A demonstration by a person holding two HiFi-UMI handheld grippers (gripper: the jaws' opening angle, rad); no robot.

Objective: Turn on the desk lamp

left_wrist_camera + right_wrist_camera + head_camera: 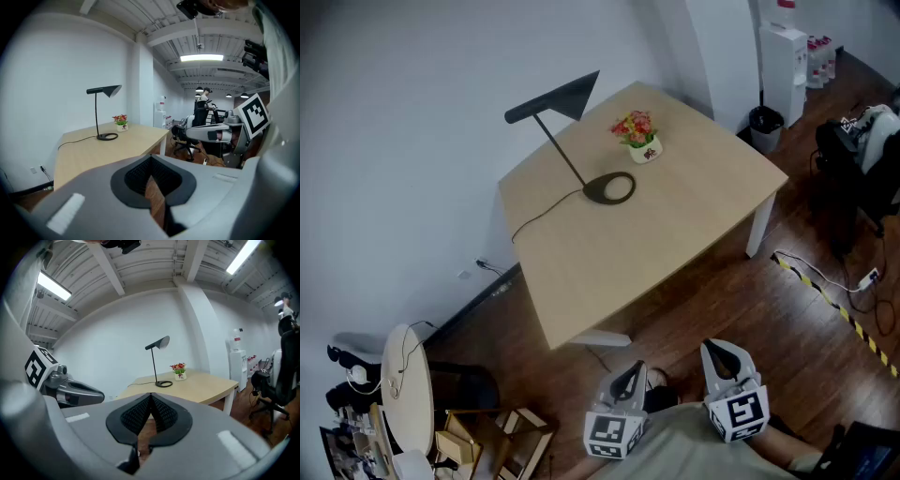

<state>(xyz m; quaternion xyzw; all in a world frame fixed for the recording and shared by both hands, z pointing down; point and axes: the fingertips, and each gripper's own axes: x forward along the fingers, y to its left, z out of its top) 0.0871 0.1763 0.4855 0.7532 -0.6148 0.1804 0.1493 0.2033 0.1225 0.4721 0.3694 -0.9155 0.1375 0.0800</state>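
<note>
1. Holding the left gripper (pixel 627 382) low at the near edge of the head view, over the brown wooden floor (pixel 712 309), short of the desk (pixel 675 234) and well apart from it.
2. Presses that gripper's ribbed pads (pixel 137 176) together at the tips, as narrow as they go, with nothing caught between them; only floor shows through the slit below the tips.
3. Holds the right gripper (pixel 724 356) just beside it on the right, also over the floor, with its dark pads (pixel 136 414) meeting at the tips in the same way and gripping nothing.
4. Aims both grippers toward the desk, neither one near anything on it.
5. Finds the desk lamp (pixel 565 155) on the far left part of the desk, well away from both grippers.
6. Shows its black ring-shaped base (pixel 609 188) lying flat on the desktop, a thin stem leaning left and away from it, and a pointed black shade (pixel 553 101) over the far left corner, looking dark.
7. Traces a black cord (pixel 539 214) from the base leftward to the left edge of the desk.
8. Places a small white pot of red and orange flowers (pixel 639 134) just beyond the base and to its right, near it but not touching.
9. Takes in a white water dispenser (pixel 785 66) and a dark bin (pixel 764 124) past the far right corner, and a yellow-and-black strip (pixel 834 305) on the floor at the right.
</note>
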